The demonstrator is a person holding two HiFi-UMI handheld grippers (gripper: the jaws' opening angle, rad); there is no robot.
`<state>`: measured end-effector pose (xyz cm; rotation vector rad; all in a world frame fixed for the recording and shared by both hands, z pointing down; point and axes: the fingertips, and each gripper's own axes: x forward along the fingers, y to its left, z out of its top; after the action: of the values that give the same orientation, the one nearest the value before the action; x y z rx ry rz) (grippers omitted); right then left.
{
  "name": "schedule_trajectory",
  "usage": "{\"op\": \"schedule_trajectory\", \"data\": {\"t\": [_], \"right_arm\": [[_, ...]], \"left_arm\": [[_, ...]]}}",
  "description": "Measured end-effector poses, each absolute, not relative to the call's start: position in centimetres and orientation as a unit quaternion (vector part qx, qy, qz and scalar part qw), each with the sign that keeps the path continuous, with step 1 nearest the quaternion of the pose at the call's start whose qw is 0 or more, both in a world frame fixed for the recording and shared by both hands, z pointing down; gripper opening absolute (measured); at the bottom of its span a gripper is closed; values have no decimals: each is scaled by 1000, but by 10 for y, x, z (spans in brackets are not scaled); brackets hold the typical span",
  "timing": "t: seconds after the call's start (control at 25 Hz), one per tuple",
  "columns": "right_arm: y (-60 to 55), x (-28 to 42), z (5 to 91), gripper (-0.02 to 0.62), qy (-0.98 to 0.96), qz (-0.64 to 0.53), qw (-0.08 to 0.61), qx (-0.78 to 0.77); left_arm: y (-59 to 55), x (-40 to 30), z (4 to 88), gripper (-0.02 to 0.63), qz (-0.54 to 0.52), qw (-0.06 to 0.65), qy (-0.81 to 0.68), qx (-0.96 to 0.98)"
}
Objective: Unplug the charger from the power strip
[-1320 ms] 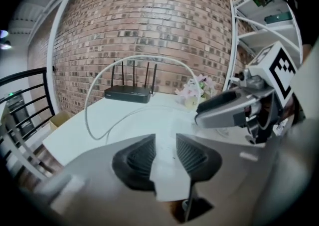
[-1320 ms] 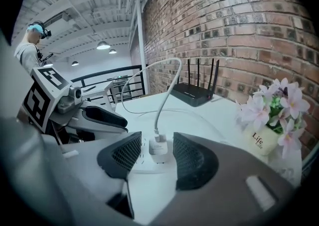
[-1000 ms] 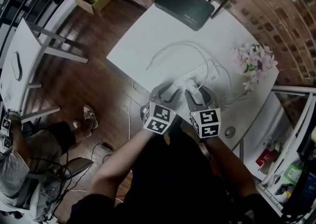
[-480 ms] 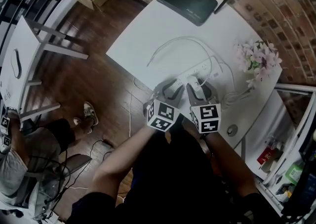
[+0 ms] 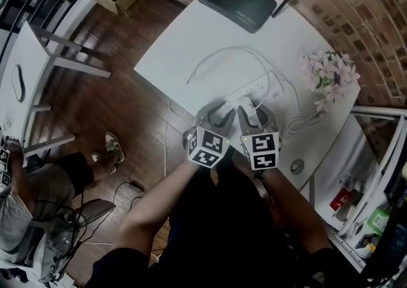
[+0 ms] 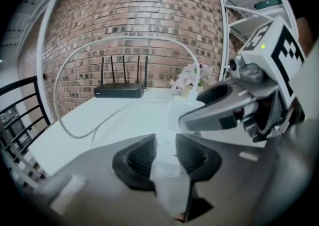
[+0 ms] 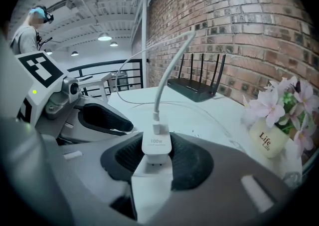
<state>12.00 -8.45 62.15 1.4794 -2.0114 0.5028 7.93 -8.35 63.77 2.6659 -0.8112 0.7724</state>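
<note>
A white power strip (image 5: 259, 94) lies near the front edge of the white table (image 5: 184, 39). My left gripper (image 6: 166, 151) has its ribbed pads against both sides of the strip's near end (image 6: 169, 172). A white charger (image 7: 156, 145) stands plugged in the strip (image 7: 152, 190), and its white cable (image 7: 164, 80) arcs up and away. My right gripper (image 7: 156, 159) is closing its jaws round the charger, with the pads touching both of its sides. In the head view the left gripper (image 5: 219, 110) and the right gripper (image 5: 253, 114) sit side by side over the strip.
A black router (image 5: 238, 0) with antennas stands at the table's far edge. A small pot of pink flowers (image 5: 327, 77) sits at the right. The strip's white cord (image 5: 299, 124) coils toward the right edge. A person sits at the lower left (image 5: 38, 198) on the wooden floor side.
Both grippers have stayed over the strip. The right gripper's jaws have drawn in round the charger. The head view has shifted slightly.
</note>
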Motion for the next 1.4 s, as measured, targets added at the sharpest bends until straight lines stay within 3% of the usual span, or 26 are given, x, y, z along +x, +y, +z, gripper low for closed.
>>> {"op": "schedule_trajectory", "data": {"t": [0.8,1.04,1.32,1.4], "right_arm": [[-89,114,608,140,-760,171,297,552],[-92,106,574,141,-779,128,260,556],[-81,118,578,141,-771,186,231,564],[-77,121,576,141,-768,201,221,566]], "left_arm": [[-82,82,640,132,276,109,-282,912],[-82,82,640,132,277,106,-286,911],[-80,81,641,136,290,125,-279,907],[-77,79,636,169,287,137,-278,906]]}}
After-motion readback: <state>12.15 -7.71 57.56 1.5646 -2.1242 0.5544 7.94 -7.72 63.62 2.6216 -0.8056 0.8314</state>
